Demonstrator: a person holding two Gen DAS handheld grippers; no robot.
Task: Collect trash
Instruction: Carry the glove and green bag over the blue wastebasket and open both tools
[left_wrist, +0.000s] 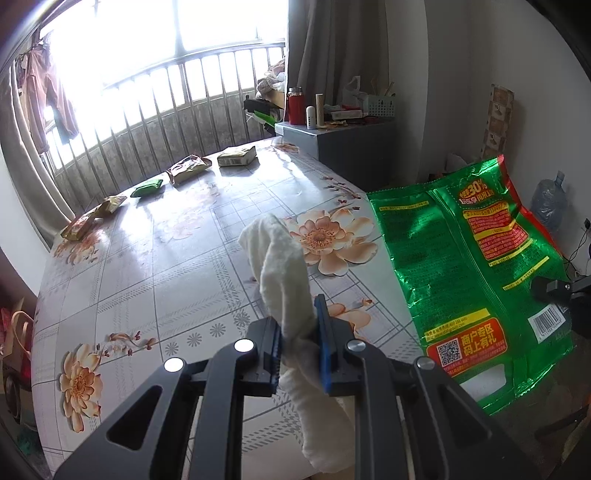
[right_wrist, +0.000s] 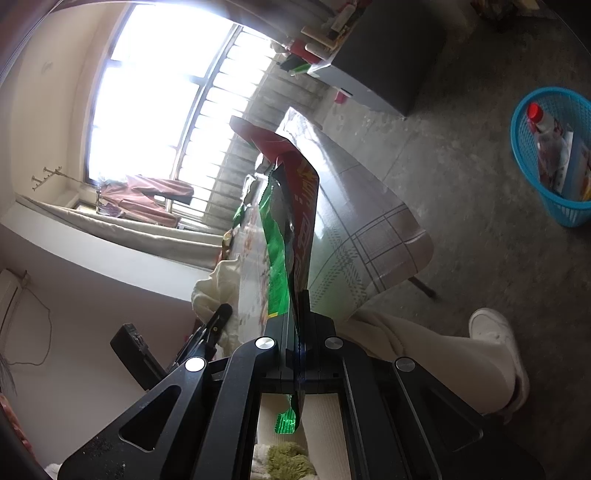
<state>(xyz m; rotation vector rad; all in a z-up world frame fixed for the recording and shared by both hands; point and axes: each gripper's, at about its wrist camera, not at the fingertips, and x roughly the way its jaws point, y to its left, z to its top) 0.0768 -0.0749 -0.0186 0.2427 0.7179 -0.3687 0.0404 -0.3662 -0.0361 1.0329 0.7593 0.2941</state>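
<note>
Tabletop (left_wrist: 155, 266) bare beside green bag (left_wrist: 469, 266)

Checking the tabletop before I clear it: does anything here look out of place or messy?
Yes. Five small snack packets lie strewn along the far edge of the floral tablecloth. Otherwise, the left gripper holds a white cloth, the right a large green foil bag.

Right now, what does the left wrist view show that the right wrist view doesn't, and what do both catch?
Only the left wrist view: five snack packets lined up along the table's far edge, such as the green packet.

Only the right wrist view: the blue basket on the floor with a bottle inside.

Both: the big green bag pinched in the right gripper, the white cloth clamped in the left gripper, and the floral table.
</note>
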